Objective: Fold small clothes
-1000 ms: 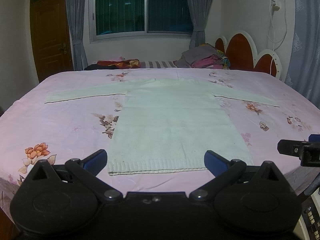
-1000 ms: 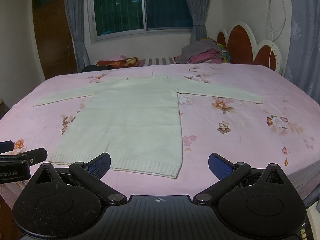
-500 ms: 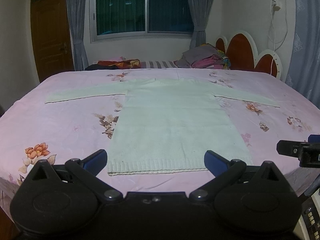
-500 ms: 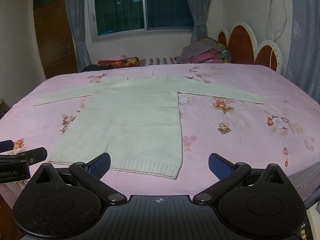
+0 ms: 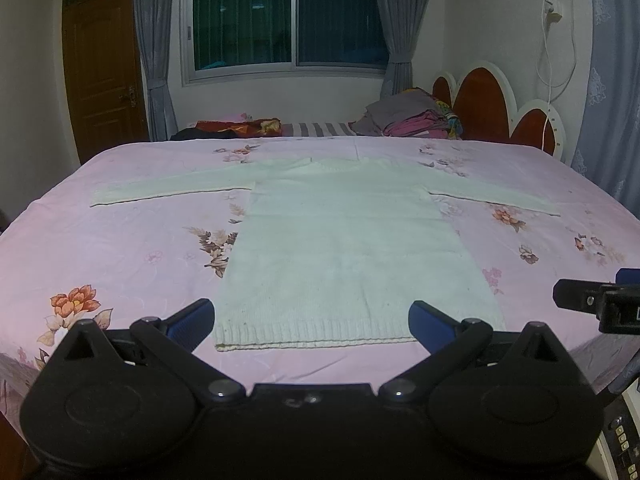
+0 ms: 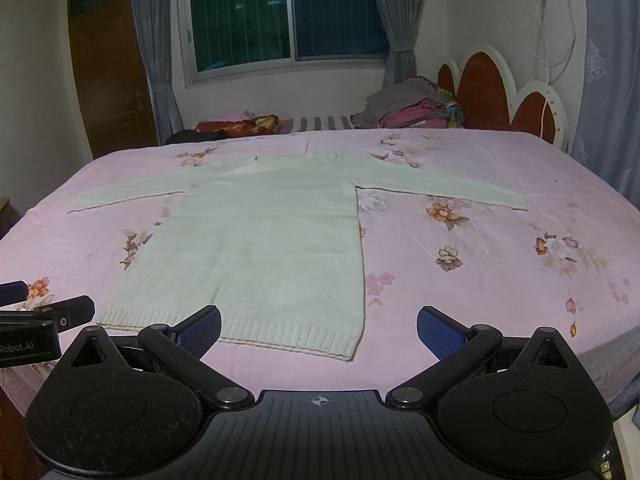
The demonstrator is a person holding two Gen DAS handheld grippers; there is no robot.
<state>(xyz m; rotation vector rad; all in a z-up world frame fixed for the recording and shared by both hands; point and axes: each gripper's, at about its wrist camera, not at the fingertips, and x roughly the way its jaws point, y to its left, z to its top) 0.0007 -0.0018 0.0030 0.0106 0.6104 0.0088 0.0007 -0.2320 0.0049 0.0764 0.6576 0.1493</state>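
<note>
A pale cream knitted long-sleeved sweater [image 5: 352, 248] is laid flat, front up, on a bed covered by a pink floral bedsheet [image 5: 120, 248]. Both sleeves are stretched straight out to the sides, the neckline is pointed toward the far window, and the ribbed hem [image 5: 316, 334] is set close to the near edge of the bed. In the right wrist view the same sweater [image 6: 264, 240] is seen left of centre, with its right sleeve reaching across the flowered sheet [image 6: 500, 264].

The left claw [image 5: 312, 322] is held just short of the hem, its blue-padded fingers [image 5: 192, 318] spread wide apart, with nothing between them. The right claw [image 6: 318, 330] is likewise released, its blue pads [image 6: 438, 330] splayed and nothing gripped, positioned near the hem's right corner. Each claw is glimpsed at the edge of the other's view.

Beyond the bed, a stack of folded clothes [image 5: 412, 118] is seen beside a red scalloped headboard [image 5: 492, 108]. A dark window with grey curtains [image 5: 284, 20] and a brown wooden door [image 5: 104, 68] are set in the far wall.
</note>
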